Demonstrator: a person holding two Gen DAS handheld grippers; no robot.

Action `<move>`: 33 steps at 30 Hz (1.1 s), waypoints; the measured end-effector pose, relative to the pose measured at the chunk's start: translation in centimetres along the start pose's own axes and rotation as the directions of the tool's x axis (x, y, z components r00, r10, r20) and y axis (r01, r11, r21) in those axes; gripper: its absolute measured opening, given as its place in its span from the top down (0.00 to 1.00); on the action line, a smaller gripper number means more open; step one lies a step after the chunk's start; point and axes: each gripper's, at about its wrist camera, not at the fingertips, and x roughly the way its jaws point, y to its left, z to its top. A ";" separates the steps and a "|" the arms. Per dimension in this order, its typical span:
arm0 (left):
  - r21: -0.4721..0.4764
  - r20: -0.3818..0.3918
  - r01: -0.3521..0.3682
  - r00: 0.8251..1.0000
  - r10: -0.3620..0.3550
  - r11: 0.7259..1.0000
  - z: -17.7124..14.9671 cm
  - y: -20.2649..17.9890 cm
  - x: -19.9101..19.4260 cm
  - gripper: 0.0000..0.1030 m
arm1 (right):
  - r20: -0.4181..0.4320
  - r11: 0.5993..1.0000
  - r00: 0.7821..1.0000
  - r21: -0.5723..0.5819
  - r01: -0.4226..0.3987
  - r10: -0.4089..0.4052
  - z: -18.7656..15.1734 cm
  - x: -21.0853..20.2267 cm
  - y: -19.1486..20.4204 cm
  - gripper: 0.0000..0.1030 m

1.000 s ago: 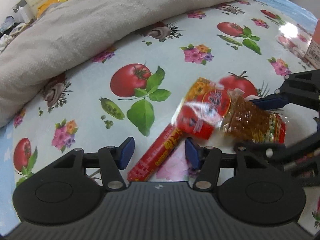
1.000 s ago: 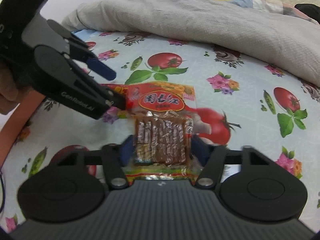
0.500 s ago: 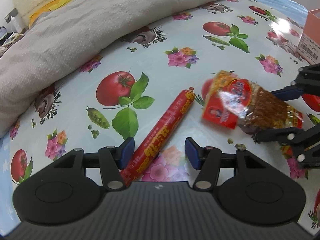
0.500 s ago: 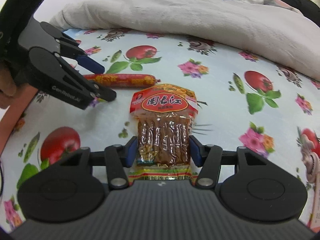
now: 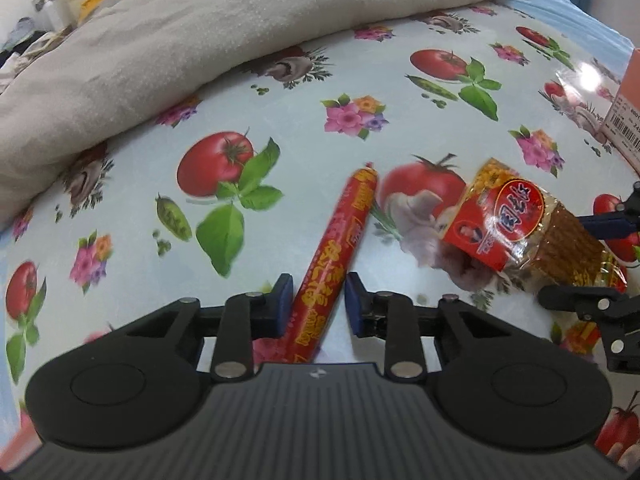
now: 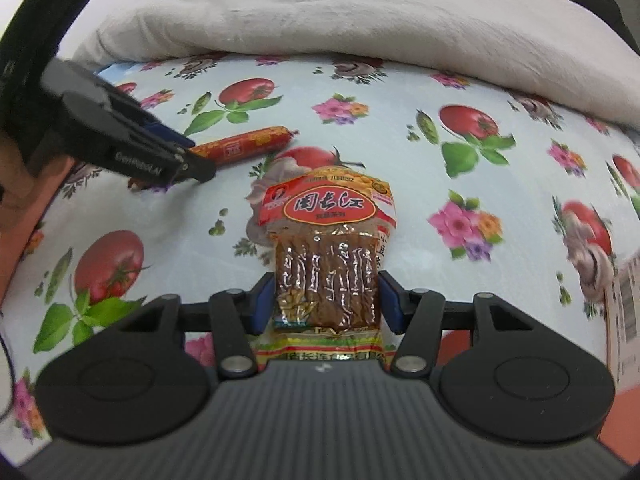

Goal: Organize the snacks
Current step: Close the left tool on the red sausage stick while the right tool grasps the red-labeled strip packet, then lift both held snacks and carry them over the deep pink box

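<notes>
Grey blanket (image 5: 200, 40) borders tablecloth (image 5: 320, 92); orange box (image 5: 628, 108), seemingly, right.

The snack packet (image 6: 326, 256) bears the large characters 周长江 in a red oval; the left claw (image 6: 196, 160) shows "GenRobot.AI" along its finger; the sausage's (image 5: 332, 264) yellow characters and the barcode label on the orange box (image 5: 624, 120) are too blurred to read.
</notes>
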 end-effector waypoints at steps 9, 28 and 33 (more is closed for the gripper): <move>-0.072 -0.017 -0.039 0.999 0.038 0.997 -3.1 -3.7 -2.7 0.76 | 0.009 0.999 1.000 0.039 0.020 -0.021 -2.5 -3.8 -1.0 0.46; -0.354 0.002 -0.009 1.000 0.010 0.935 -10.2 -10.8 -9.3 0.76 | 0.047 0.997 0.997 0.044 0.061 -0.064 -8.2 -10.5 -0.6 0.46; -0.390 0.017 0.013 1.000 -0.007 0.921 -11.4 -12.7 -10.8 0.77 | 0.057 0.996 0.996 0.057 0.069 -0.072 -9.0 -11.6 -0.5 0.46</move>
